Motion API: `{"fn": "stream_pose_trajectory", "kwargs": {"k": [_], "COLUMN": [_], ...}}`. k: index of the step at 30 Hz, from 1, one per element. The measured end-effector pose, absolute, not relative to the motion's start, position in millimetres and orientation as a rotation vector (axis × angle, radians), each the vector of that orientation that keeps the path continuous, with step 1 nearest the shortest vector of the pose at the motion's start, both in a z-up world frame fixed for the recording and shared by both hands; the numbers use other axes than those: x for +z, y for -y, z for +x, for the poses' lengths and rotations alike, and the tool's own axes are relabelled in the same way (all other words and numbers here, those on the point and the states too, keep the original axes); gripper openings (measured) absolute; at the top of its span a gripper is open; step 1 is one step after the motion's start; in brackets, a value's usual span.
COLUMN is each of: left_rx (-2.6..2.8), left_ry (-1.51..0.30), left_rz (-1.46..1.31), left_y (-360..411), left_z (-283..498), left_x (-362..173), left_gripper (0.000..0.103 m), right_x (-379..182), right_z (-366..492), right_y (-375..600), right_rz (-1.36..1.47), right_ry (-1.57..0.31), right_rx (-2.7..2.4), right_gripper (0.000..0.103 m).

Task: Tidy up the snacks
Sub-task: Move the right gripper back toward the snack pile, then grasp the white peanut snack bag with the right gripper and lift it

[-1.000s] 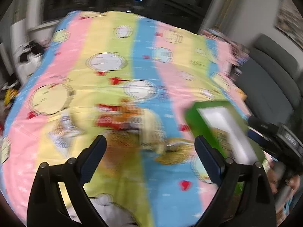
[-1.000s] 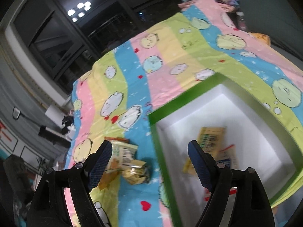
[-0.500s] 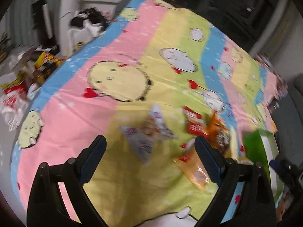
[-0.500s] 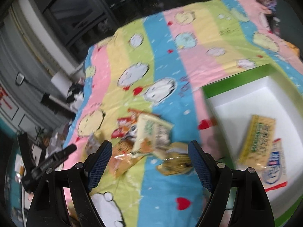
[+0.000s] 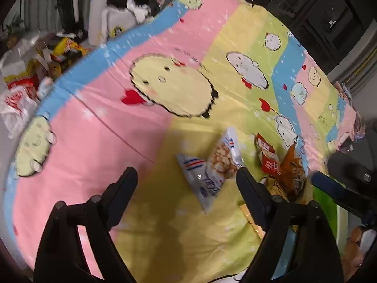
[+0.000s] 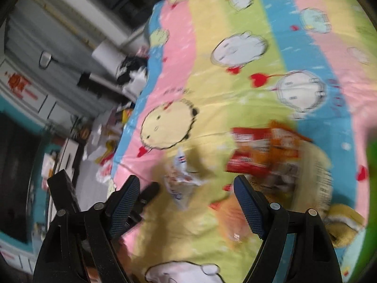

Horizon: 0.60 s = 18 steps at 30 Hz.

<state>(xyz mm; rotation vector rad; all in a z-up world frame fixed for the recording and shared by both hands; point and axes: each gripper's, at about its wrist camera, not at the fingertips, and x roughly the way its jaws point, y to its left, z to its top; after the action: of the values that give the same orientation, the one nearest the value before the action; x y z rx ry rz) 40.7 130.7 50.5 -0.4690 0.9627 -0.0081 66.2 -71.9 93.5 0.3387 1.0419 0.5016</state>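
Note:
Several snack packets lie on a striped cartoon bedsheet (image 5: pixel 165 89). A white-blue packet (image 5: pixel 212 167) lies just ahead of my open, empty left gripper (image 5: pixel 186 179); it also shows in the right wrist view (image 6: pixel 181 181). A red packet (image 5: pixel 267 155) and an orange-brown packet (image 5: pixel 293 169) lie to its right. My right gripper (image 6: pixel 186 186) is open and empty above the pile, with the red packet (image 6: pixel 249 151) and a cream packet (image 6: pixel 313 172) beyond it. A green box edge (image 5: pixel 326 202) shows at right.
The bed's left edge drops to a cluttered floor with plastic bags (image 5: pixel 16 103) and yellow wrappers (image 5: pixel 68 47). A white bin with dark cloth (image 5: pixel 122 16) stands beyond. The other gripper (image 5: pixel 348 184) reaches in from the right.
Both grippers have swung left, away from the green box and toward the loose packets. The box has slid almost out of the right wrist view. Both stay open.

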Motion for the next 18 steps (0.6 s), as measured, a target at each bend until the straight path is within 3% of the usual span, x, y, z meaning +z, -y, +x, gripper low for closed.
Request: {"fn": "stream_pose_trajectory", "kwargs": {"k": [9, 18], "left_rx": [-0.056, -0.056], "left_ry": [-1.028, -1.021], "left_rz": [-0.538, -0.498], "left_y": [-122.9, -113.7], "left_z": [52.3, 58.8], "left_x": [31.1, 25.0], "left_gripper": [0.077, 0.061], "right_x": [52.5, 18.6], "right_z": [107.3, 122.6], "right_y": [10.1, -2.6], "right_rz": [0.134, 0.135], "right_ry": [-1.188, -1.288], "right_rx": [0.556, 0.637], "right_gripper": [0.077, 0.061]}}
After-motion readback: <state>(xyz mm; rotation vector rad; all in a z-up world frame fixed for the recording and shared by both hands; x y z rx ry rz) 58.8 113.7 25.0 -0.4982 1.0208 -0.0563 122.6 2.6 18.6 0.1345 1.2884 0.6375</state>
